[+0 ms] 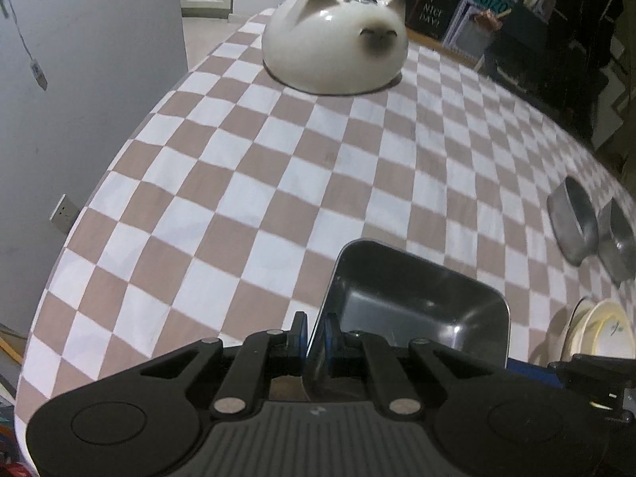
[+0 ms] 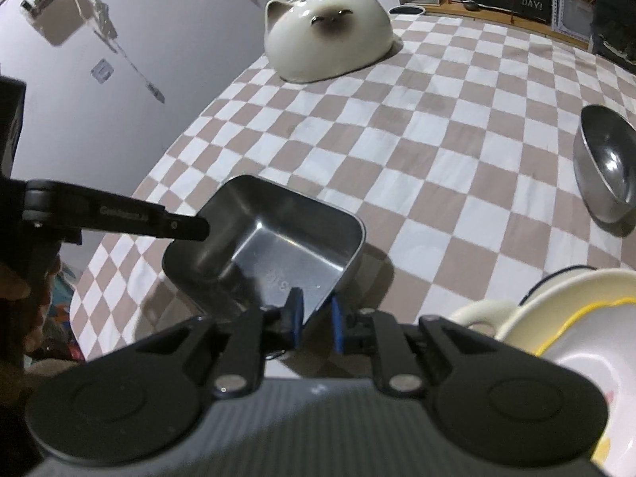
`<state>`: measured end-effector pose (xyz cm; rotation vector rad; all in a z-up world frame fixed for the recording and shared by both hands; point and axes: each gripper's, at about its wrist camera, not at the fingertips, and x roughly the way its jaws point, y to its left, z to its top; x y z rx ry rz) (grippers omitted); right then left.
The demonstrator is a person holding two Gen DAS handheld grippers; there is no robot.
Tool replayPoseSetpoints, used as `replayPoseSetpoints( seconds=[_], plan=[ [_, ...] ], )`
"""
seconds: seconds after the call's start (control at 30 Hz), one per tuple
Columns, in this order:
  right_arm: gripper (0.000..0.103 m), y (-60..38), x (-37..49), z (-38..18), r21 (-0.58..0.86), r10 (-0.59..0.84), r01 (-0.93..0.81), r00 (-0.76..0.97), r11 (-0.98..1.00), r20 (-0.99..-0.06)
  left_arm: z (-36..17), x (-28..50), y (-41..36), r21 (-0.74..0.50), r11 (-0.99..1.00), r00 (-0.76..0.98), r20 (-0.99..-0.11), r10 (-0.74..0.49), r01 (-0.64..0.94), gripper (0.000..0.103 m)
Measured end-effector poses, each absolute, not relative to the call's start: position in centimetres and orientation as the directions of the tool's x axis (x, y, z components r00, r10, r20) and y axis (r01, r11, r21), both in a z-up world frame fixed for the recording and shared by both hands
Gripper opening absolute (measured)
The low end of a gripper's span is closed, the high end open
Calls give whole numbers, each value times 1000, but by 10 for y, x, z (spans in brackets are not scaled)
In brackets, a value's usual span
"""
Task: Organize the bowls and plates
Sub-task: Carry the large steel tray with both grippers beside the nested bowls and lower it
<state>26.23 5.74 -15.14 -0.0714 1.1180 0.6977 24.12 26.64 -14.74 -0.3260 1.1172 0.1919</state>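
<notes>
Two grippers at one square metal tray on the checked cloth.

Left wrist view: the left gripper (image 1: 315,336) has its blue pads pinched tight on the near-left wall of the metal tray (image 1: 417,306) — dark, glossy, rounded corners; a cat-face bowl (image 1: 334,39) lies upside down at the far edge, two steel bowls (image 1: 572,224) at the right. Right wrist view: the right gripper (image 2: 316,324) straddles the tray's (image 2: 278,246) near wall, pads slightly apart — not pressing; cream dishes (image 2: 576,318) sit just right.

I am facing a checked tablecloth (image 1: 278,183), a grey wall (image 1: 79,79) with a socket (image 1: 63,213), and dark shelving (image 1: 556,31).
</notes>
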Motion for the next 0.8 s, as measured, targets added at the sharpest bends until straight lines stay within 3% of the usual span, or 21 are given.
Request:
replayPoseSetpoints(
  seconds=[0.53, 0.8],
  plan=[
    [18, 75, 242, -150, 269, 476, -599, 216, 754, -853, -149, 225, 274, -90, 947, 360, -932, 28, -308, 9],
    [17, 66, 245, -154, 323, 484, -527, 200, 786, -852, -148, 226, 269, -84, 954, 354, -935, 24, -286, 12]
  ],
)
